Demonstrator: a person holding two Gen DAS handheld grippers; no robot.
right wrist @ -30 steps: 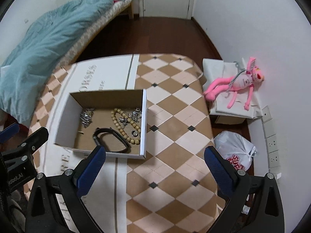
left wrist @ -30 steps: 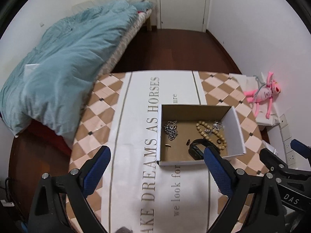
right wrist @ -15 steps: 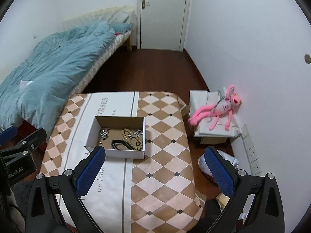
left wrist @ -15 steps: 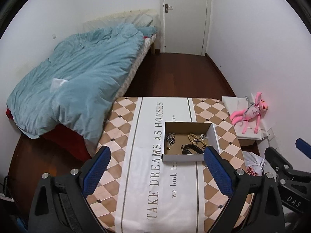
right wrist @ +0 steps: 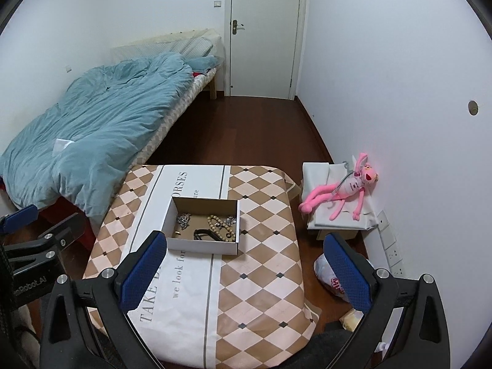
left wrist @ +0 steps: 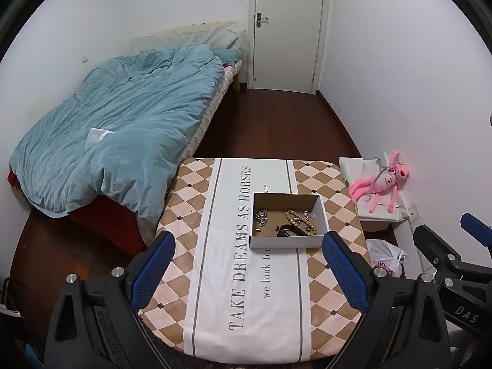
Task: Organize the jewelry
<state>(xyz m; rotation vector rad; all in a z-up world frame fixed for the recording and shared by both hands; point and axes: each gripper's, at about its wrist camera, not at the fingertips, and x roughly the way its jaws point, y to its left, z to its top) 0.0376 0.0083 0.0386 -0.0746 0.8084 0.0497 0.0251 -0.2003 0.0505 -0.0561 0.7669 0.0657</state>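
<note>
The bed (left wrist: 117, 135) with its teal duvet lies left of the table (left wrist: 255, 292), which carries a checked cloth. The cardboard box (left wrist: 287, 241) sits on the table's far half. Inside it: a silver chain (left wrist: 262, 216) at left, a wooden bead strand (left wrist: 299, 220) at right, a black bracelet (left wrist: 287, 230) near the front wall. My left gripper (left wrist: 247, 269) is spread wide and holds nothing, high above the table's near side. My right gripper (right wrist: 246, 270) is likewise fully spread and empty.
</note>
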